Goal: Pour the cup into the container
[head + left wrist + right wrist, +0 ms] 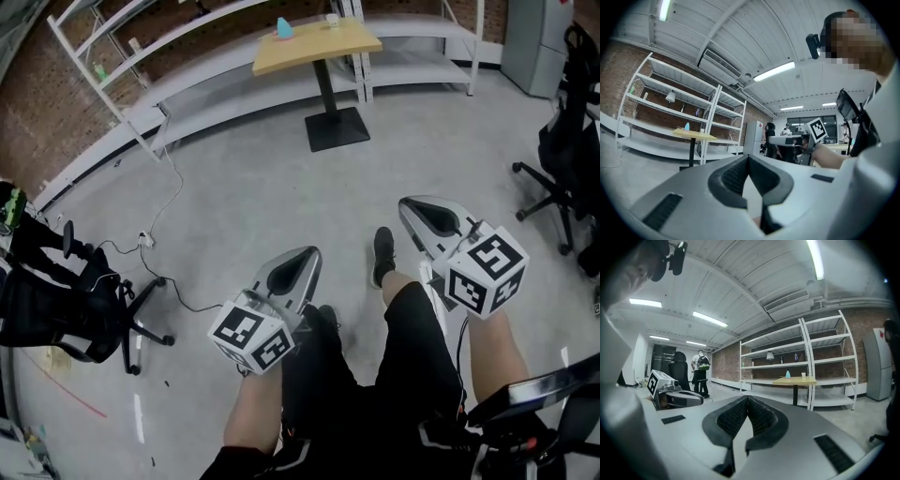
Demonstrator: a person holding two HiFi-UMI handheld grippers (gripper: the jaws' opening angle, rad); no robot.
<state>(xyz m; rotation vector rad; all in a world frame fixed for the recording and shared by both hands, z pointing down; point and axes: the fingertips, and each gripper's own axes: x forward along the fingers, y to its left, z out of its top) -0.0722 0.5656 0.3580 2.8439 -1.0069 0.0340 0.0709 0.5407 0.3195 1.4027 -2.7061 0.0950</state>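
Item 1, my left gripper (302,262): jaws closed pad to pad with nothing between them. It is held over my left knee, nose aimed toward the table (323,47) and well short of it.

Item 2, my right gripper (417,211): jaws likewise pressed together and empty. It is held over my right knee, nose toward the same table.

Item 3, floor (244,187): bare grey concrete. A white cable (173,197) trails across it to the left of the table. Black office chairs (66,309) stand nearer me than the table, on either side.

Item 4, the table: pale wooden top on one black post and a square base plate.

Item 5, cup (332,19): small and white, upright on the table's far edge, long axis vertical, mouth up.

Item 6, teal tapered object (284,28): upright on the table's far left part, narrow end up, apart from the cup.

Item 7, white shelving racks (820,362): directly behind the table, against a brick wall (726,364).
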